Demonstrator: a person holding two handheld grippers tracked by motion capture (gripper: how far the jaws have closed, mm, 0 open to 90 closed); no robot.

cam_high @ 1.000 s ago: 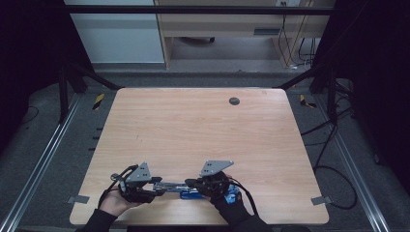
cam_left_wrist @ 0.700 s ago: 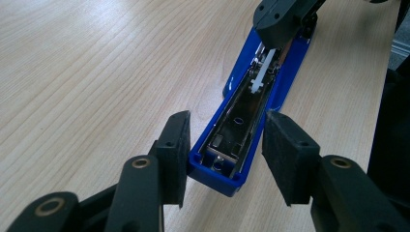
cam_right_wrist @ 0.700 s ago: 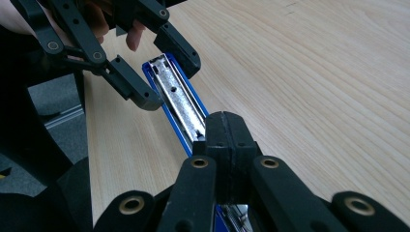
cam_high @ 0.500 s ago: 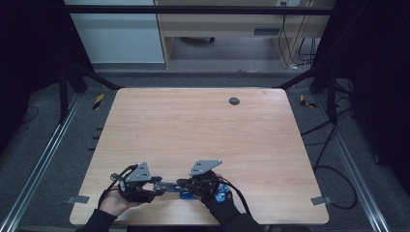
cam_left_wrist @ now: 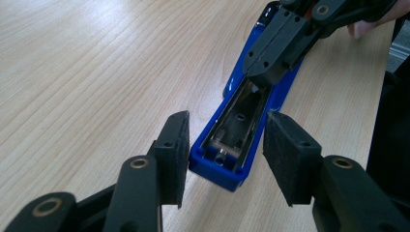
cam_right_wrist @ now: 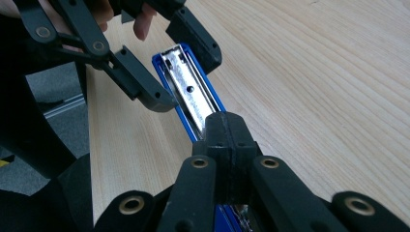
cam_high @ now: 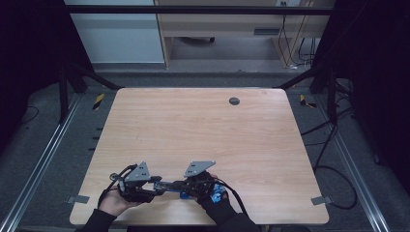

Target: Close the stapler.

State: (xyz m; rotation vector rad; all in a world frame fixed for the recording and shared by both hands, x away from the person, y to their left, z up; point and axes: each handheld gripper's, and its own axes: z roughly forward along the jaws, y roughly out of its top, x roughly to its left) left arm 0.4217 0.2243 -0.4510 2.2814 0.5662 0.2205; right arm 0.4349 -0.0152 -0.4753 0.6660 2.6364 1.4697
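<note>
We see the blue stapler (cam_left_wrist: 241, 140) lying open on the tabletop (cam_high: 203, 130), its long axis running between our grippers. Left gripper (cam_left_wrist: 225, 150) jaws stand apart around its end; right gripper (cam_right_wrist: 226, 140) jaws are pressed together atop it.

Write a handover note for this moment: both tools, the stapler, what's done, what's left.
Left tool: jaws apart, straddling the near end of the blue stapler, pads not touching it.
Right tool: jaws shut, tips pressed into the stapler's open metal channel.
Stapler lies flat at the near edge of the table, between the two hands, its channel exposed.
Done: stapler opened, both tools in position.
Left: probably close the left tool to steady the body, then finish the work in the channel.
</note>
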